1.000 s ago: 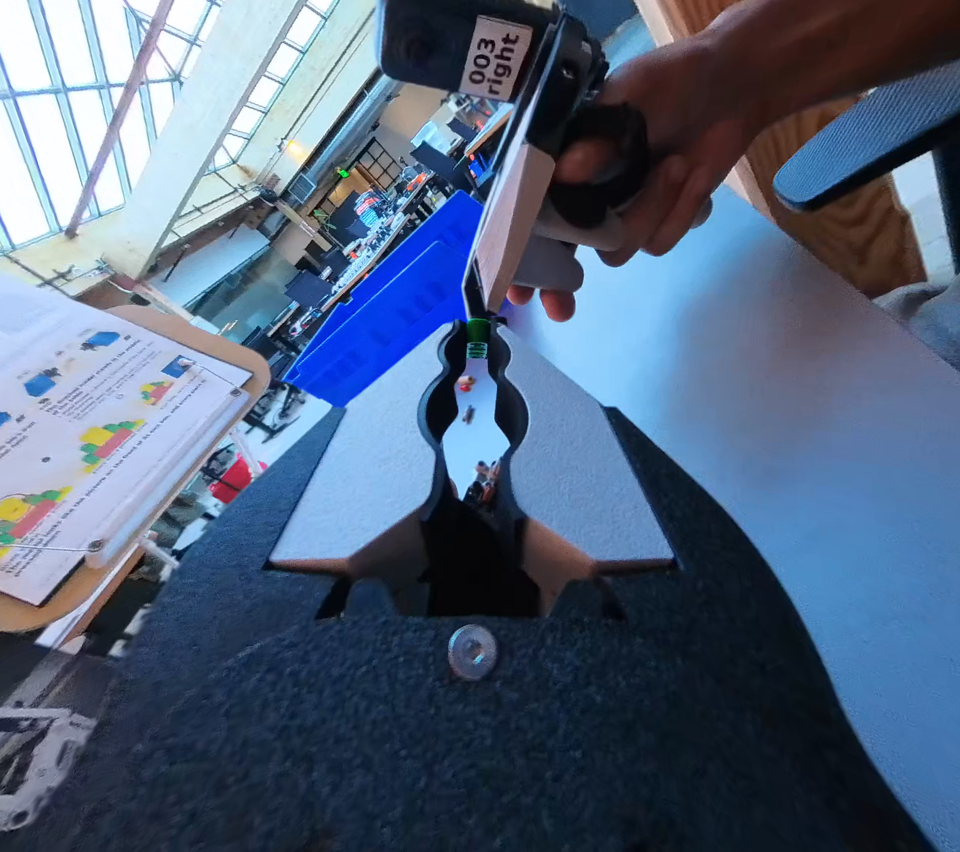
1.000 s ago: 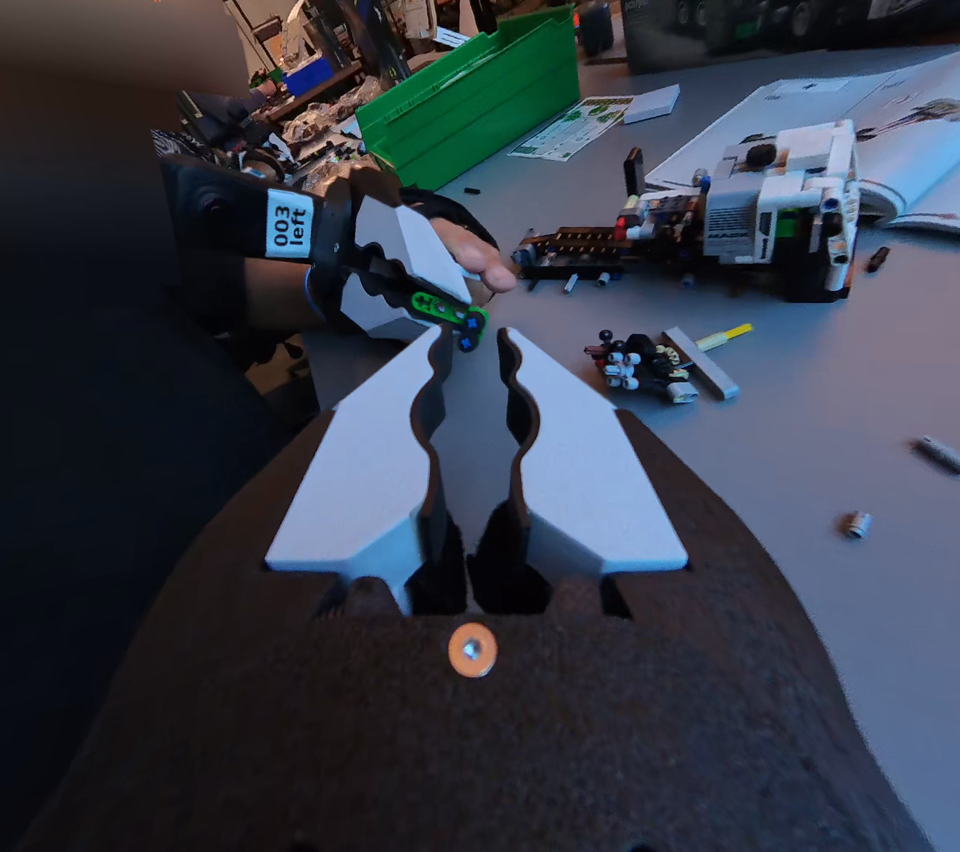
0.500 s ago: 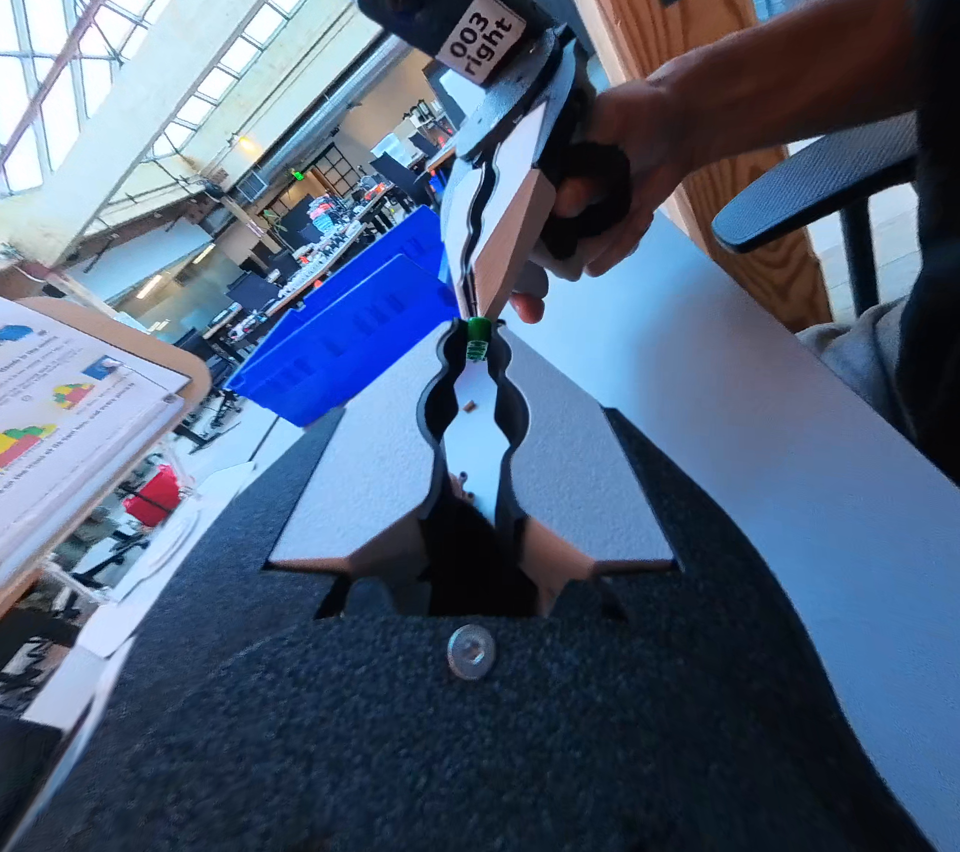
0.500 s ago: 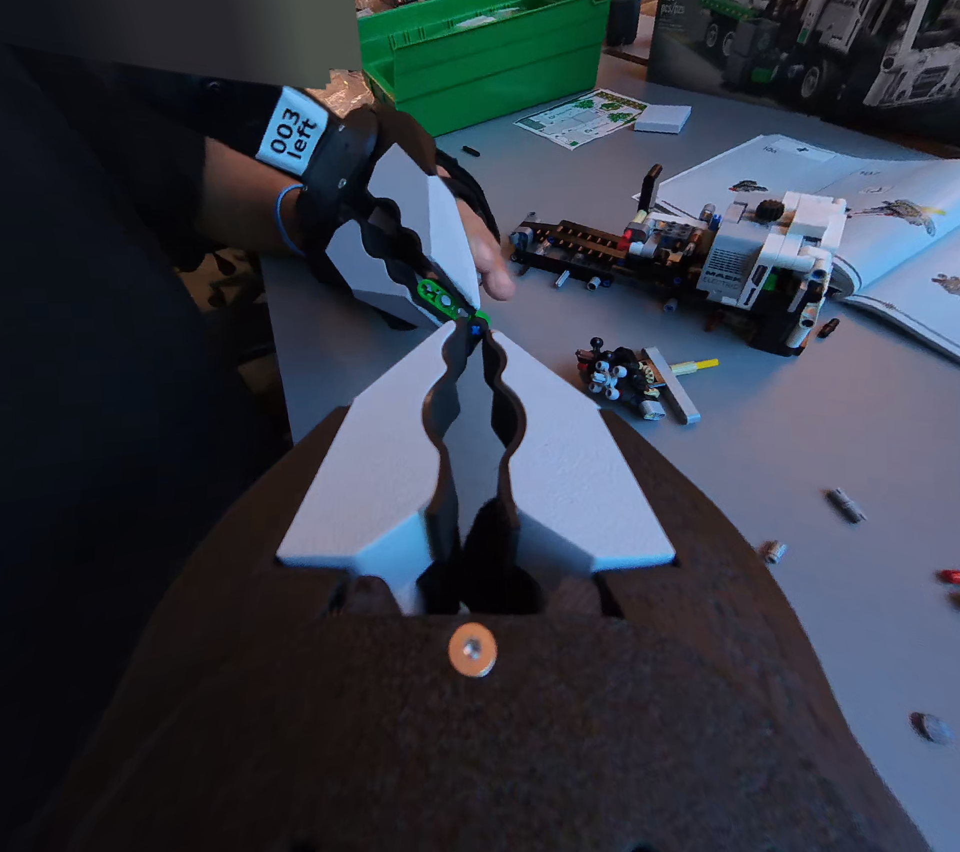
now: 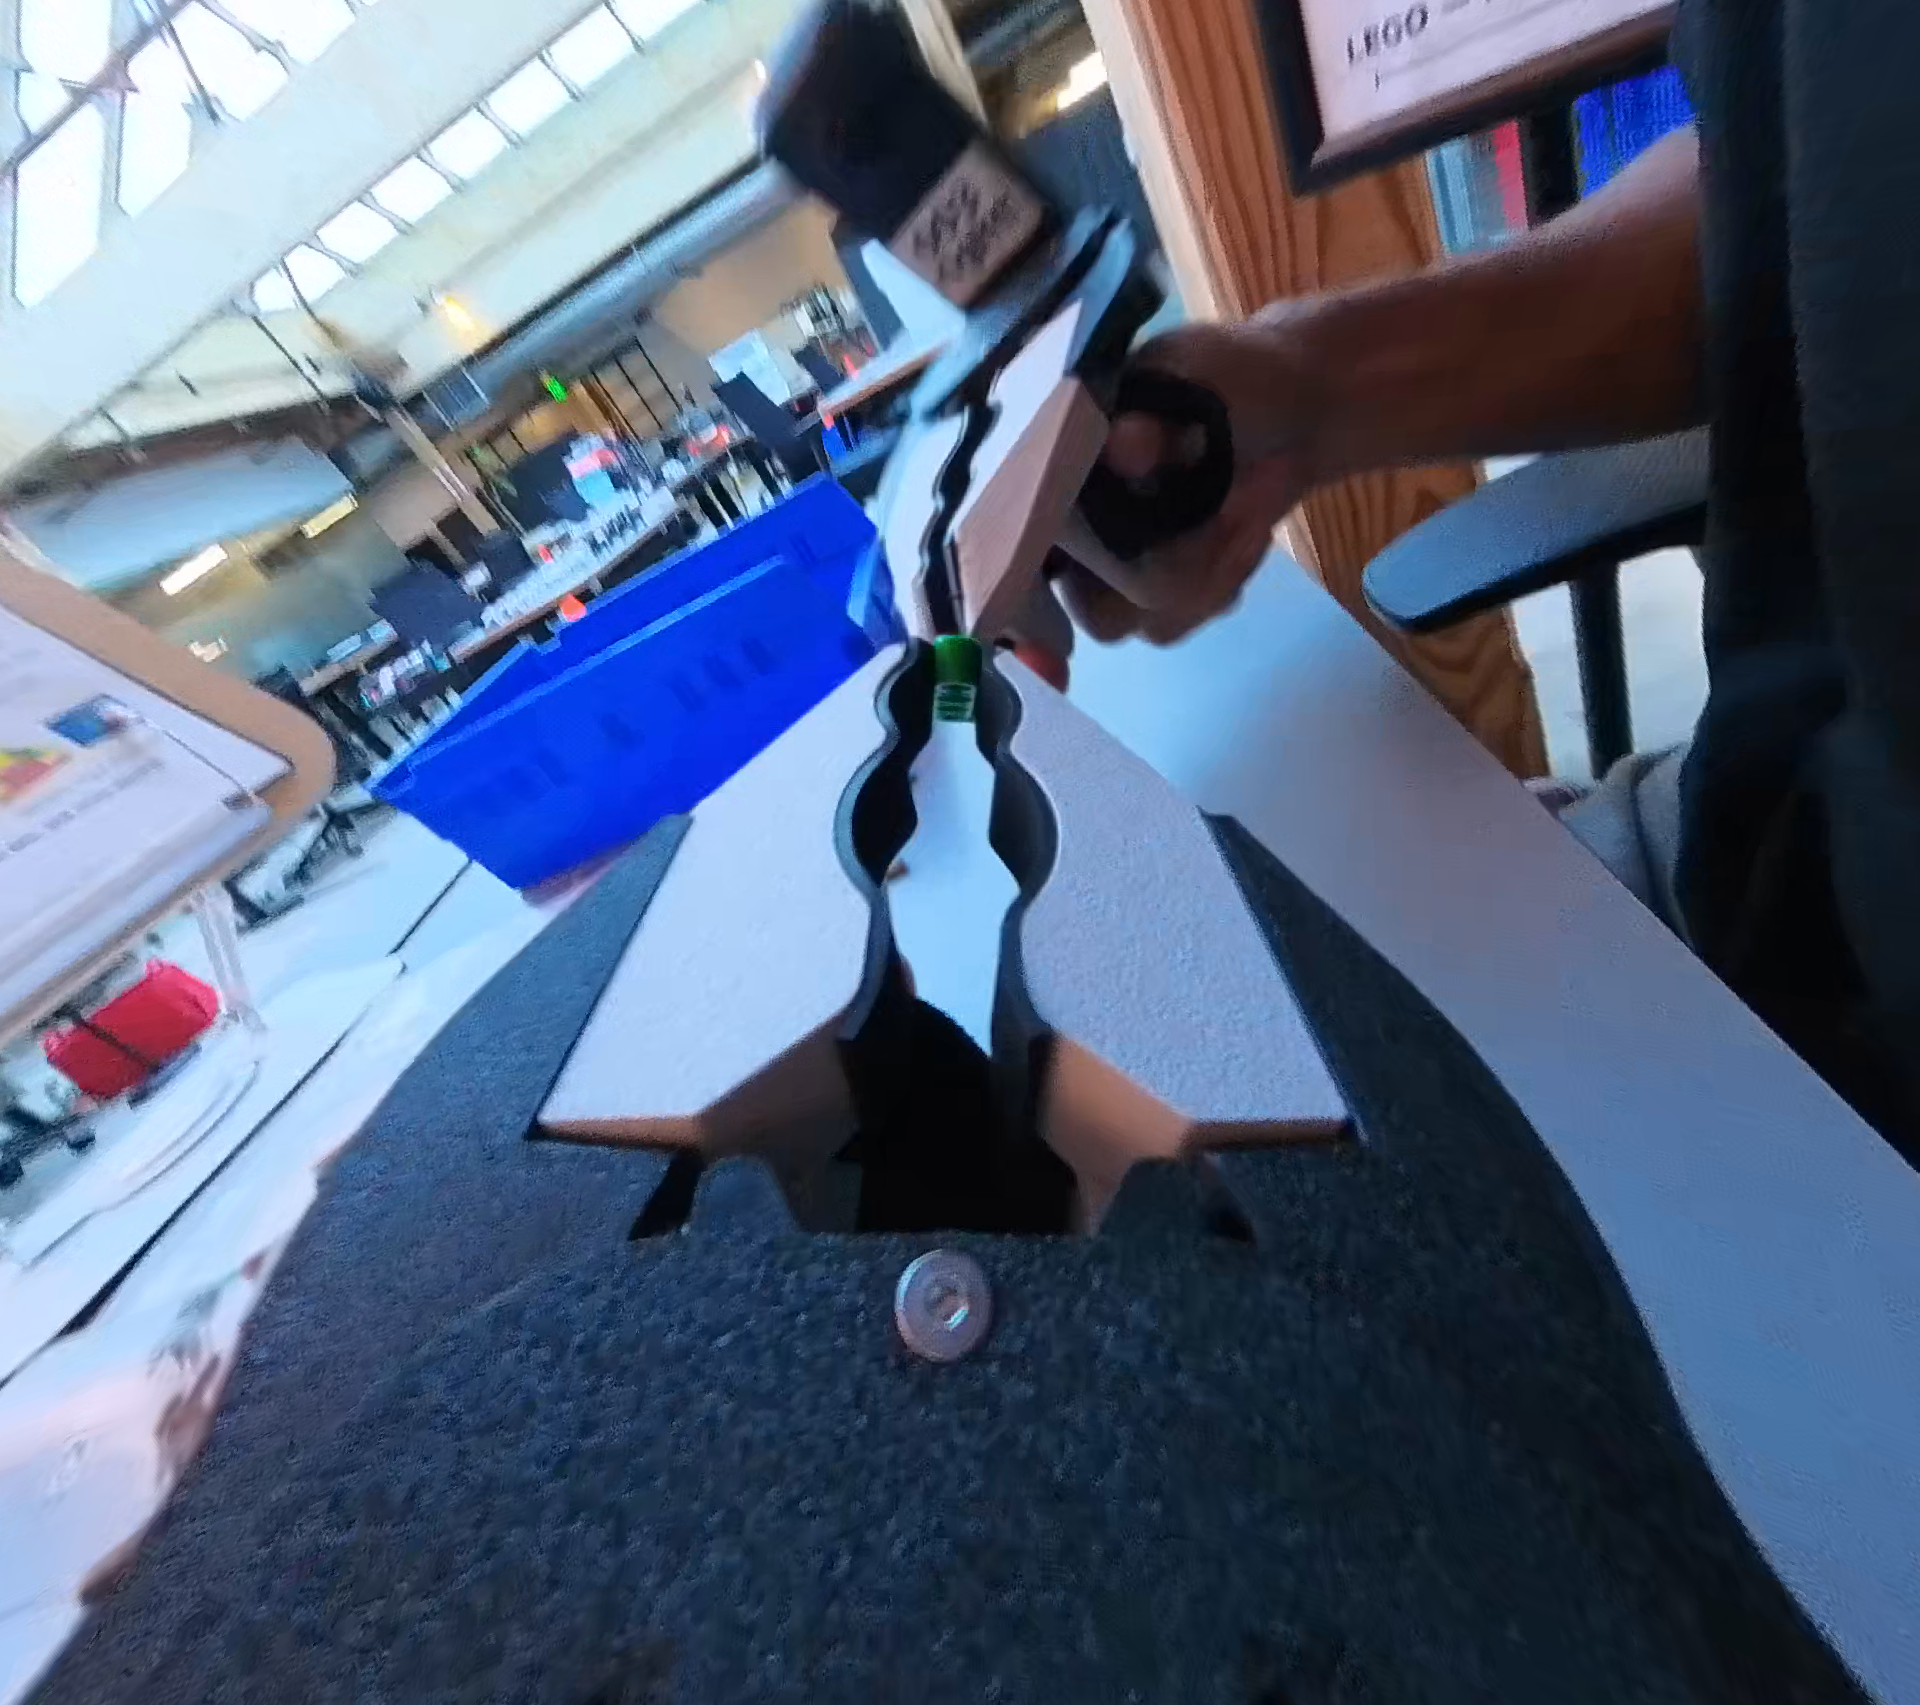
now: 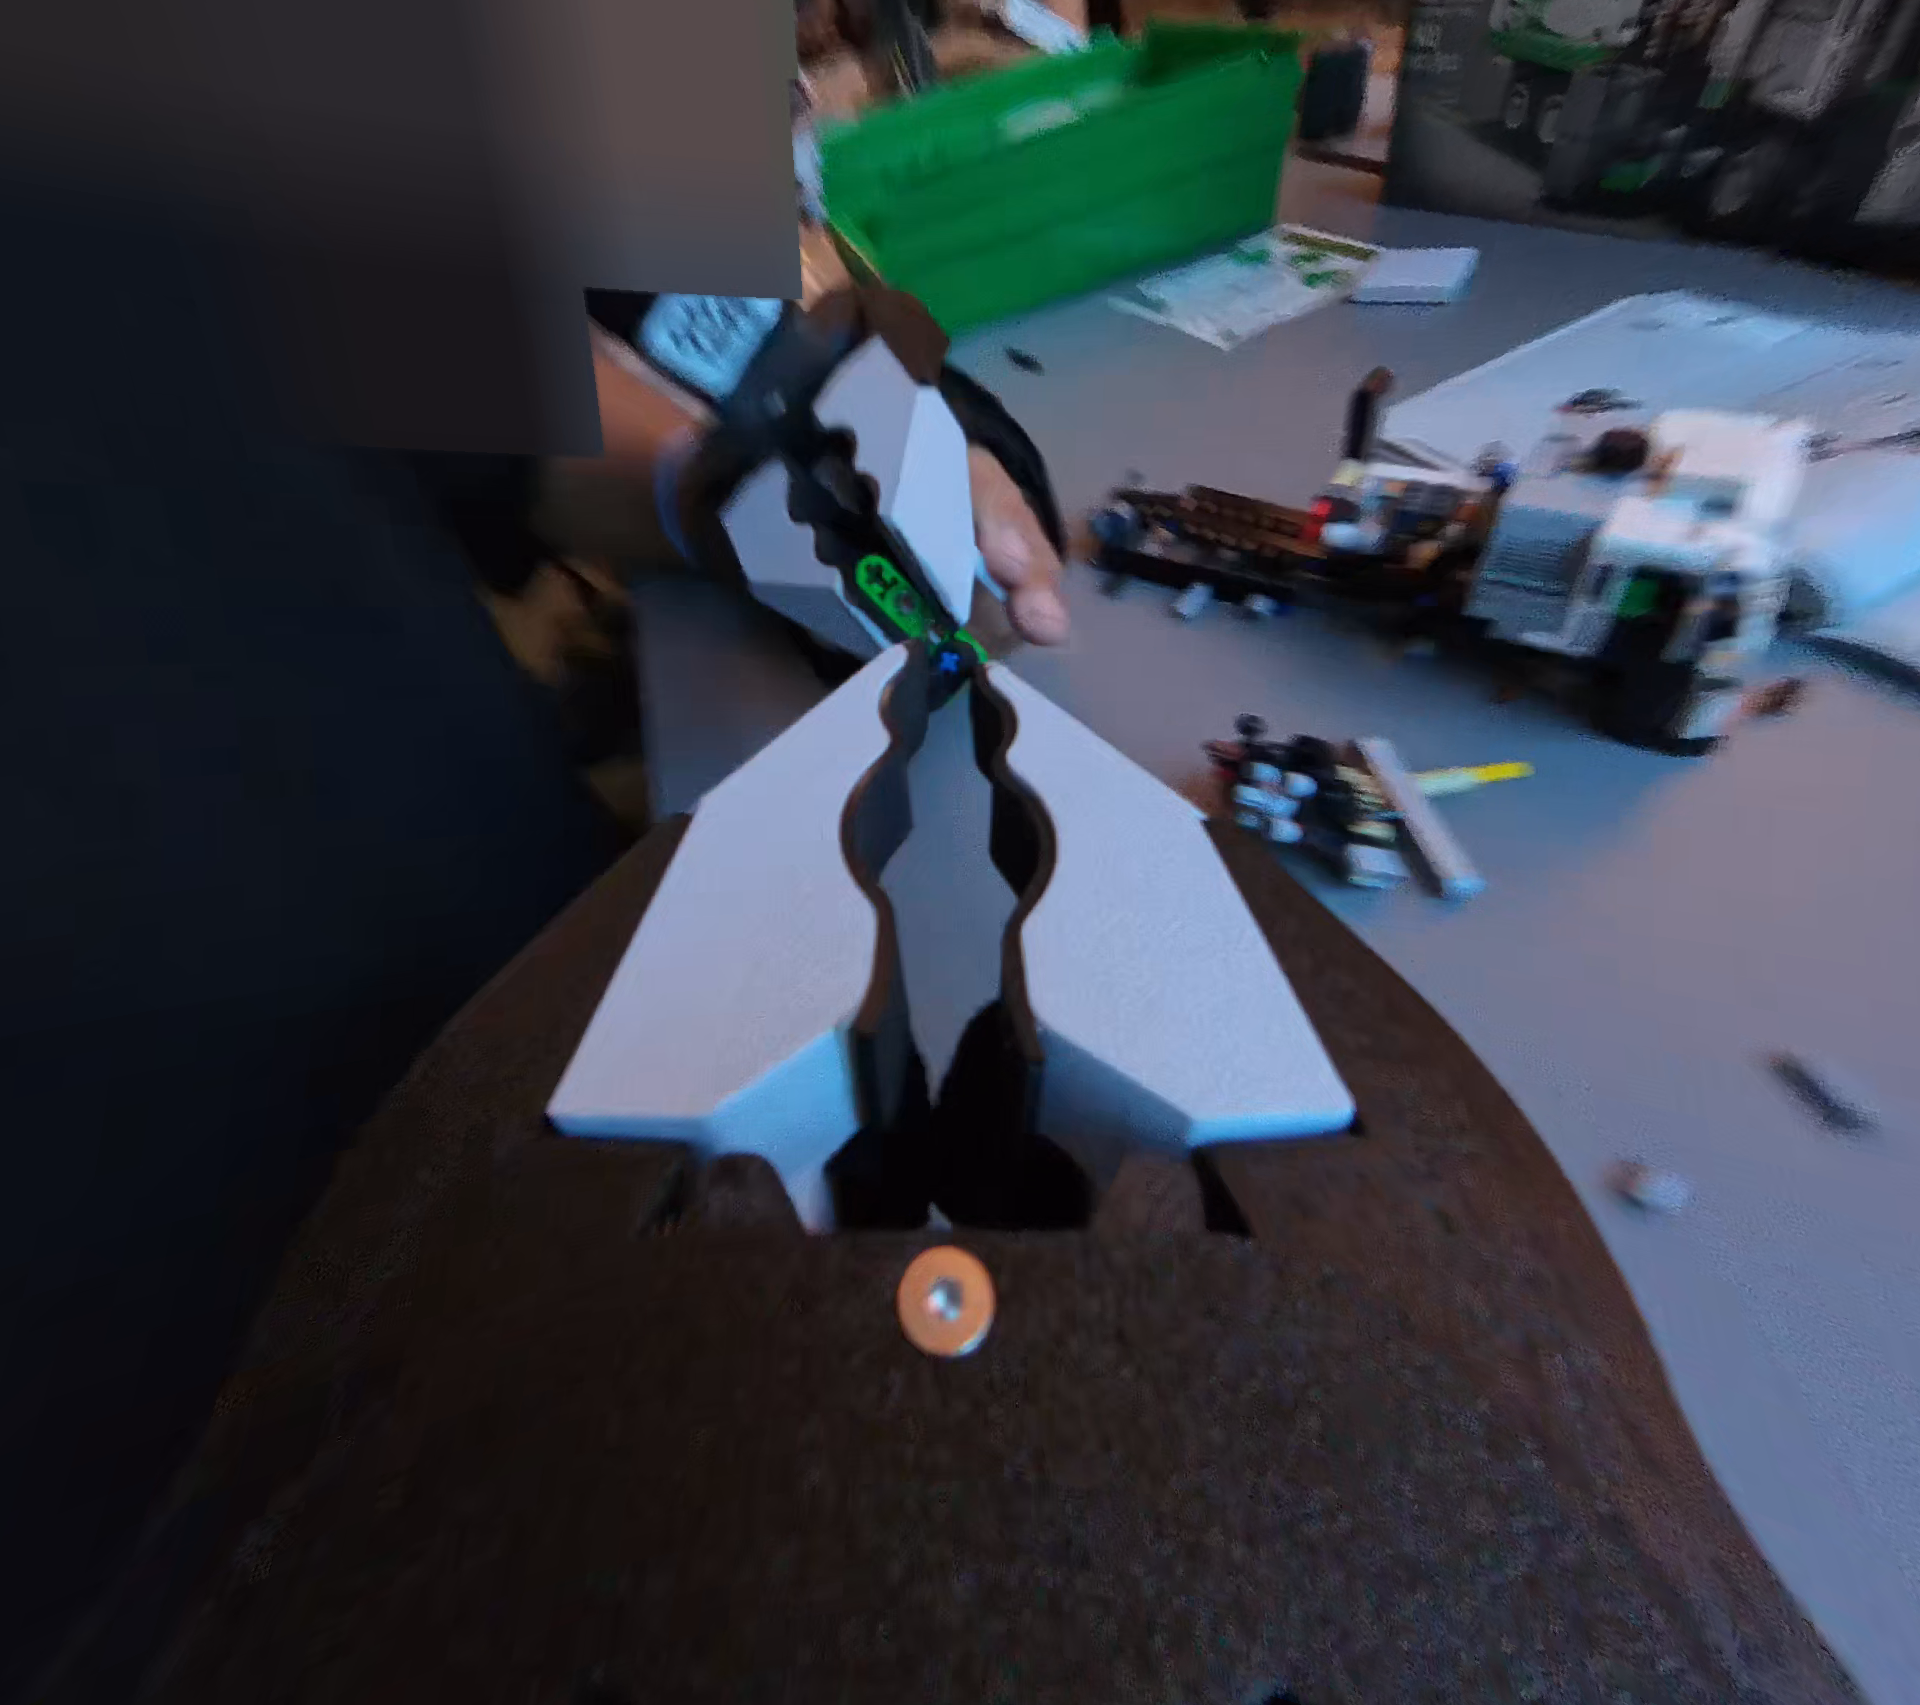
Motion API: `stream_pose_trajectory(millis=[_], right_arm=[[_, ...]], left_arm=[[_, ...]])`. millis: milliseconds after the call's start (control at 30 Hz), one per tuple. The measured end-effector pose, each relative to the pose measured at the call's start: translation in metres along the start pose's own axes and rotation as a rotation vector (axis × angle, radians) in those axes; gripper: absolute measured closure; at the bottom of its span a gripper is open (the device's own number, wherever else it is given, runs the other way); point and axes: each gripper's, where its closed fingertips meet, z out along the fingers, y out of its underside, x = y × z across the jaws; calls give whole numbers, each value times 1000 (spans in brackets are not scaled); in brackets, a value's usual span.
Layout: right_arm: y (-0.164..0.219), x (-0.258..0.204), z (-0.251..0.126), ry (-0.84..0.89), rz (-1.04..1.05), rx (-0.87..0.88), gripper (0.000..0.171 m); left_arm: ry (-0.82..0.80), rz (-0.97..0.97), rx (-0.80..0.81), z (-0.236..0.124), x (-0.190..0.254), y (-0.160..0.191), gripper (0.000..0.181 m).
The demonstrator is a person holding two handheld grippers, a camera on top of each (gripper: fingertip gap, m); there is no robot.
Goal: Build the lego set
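A: Where is the green beam (image 6: 896, 597)?
B: Clamped in the left gripper (image 5: 954, 687); the right gripper (image 6: 948, 676) has its fingers narrowed onto the beam's blue-pinned tip.
A: Beyond them?
B: A half-built truck (image 6: 1558, 554) on the worktop (image 6: 1662, 980), then a green bin (image 6: 1060, 190) and a printed set box (image 6: 1683, 3).

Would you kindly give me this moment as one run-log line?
left gripper: shut on green beam | right gripper: shut on beam's blue-pin end | truck model: on table, untouched
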Motion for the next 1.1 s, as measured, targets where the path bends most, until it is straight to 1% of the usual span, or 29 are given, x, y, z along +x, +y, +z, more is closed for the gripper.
stream_pose_trajectory(millis=[33,67,100,167,233,300,333,367,467,500,533,600,700,833,900,967,1033,1100], right_arm=[[-4,-3,-2,-76,121,61,159],[-5,-4,-3,-155,247,106,147],[-6,-6,-3,-235,367,143,140],[-9,-11,0,-386,569,230,140],[-13,-19,4,-542,721,298,139],[-16,-26,7,-629,779,333,144],[-18,-27,7,-653,785,355,151],[-21,-27,6,-668,795,375,152],[-24,-28,5,-694,810,385,148],[-24,-28,5,-692,817,384,149],[-22,-27,7,-677,816,373,155],[-22,-28,7,-688,811,371,156],[-19,-24,9,-647,819,371,156],[-10,-3,5,-489,767,336,156],[-2,6,4,-385,718,271,156],[2,6,4,-338,695,219,156],[7,8,6,-283,686,159,156],[7,7,6,-262,662,134,155]], left_arm=[[-10,14,33,-1,-1,-5,176],[-15,24,65,-1,-1,-8,176],[-18,19,100,-2,-1,-12,176],[-8,-33,148,-4,-1,-19,176],[3,-68,187,-6,0,-24,176],[14,-78,191,-6,2,-25,176],[10,-72,194,-7,2,-26,176],[13,-71,195,-7,2,-26,176],[14,-78,201,-8,1,-27,177],[12,-76,201,-9,1,-27,177],[11,-71,200,-8,1,-27,177],[13,-67,207,-8,3,-28,176],[4,-63,192,-8,0,-24,176],[-25,-44,67,-5,-7,-4,175],[-24,-12,-6,-2,-7,7,171],[-36,34,-54,0,-6,14,176],[-36,66,-94,1,-5,20,176],[-20,13,-94,1,-4,20,176]])
